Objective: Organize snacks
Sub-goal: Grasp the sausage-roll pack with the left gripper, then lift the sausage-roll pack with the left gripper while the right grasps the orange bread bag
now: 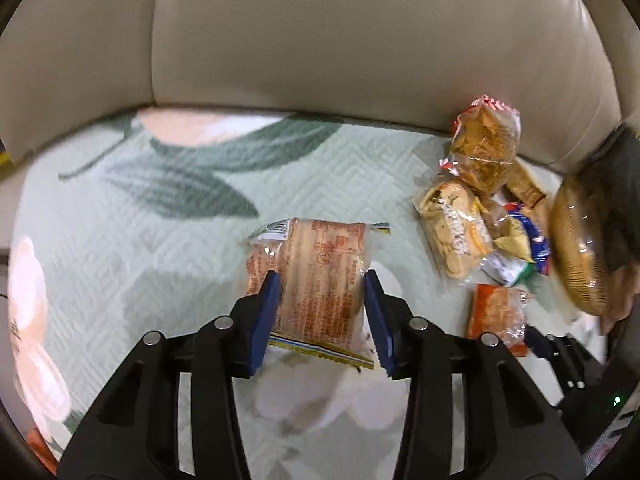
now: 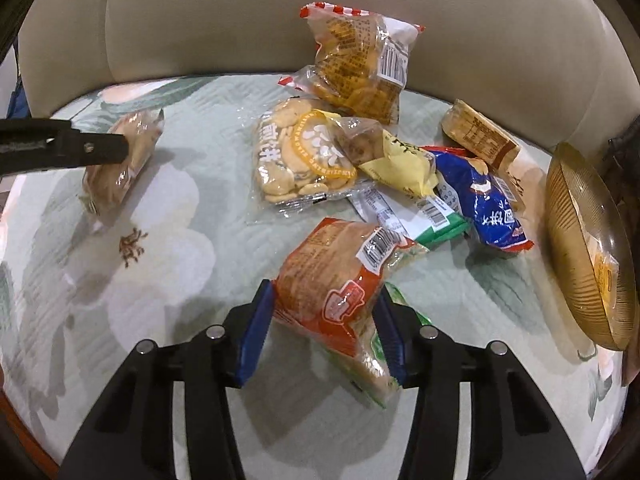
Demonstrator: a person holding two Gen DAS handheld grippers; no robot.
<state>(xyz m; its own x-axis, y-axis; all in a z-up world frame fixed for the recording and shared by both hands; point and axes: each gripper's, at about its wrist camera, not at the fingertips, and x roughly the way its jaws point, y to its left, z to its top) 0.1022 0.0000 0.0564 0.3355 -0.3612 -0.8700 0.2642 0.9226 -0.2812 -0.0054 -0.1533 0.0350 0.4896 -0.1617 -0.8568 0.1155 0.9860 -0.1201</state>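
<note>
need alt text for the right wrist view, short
The right tool grips an orange-and-clear snack packet over a pale floral sofa cover. Behind it lies a loose pile of biscuit and snack bags, with a round ribbed brown bowl tipped up at the right and the left tool holding another packet at far left.

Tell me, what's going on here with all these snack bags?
A person is sorting snacks on a cushioned seat with a two-finger tool in each hand. The left tool is shut on a clear pack of biscuits, apart from the heap. The right tool grips an orange-labelled cracker pack at the near edge of the pile. A ribbed amber bowl stands tilted on the right.
</note>
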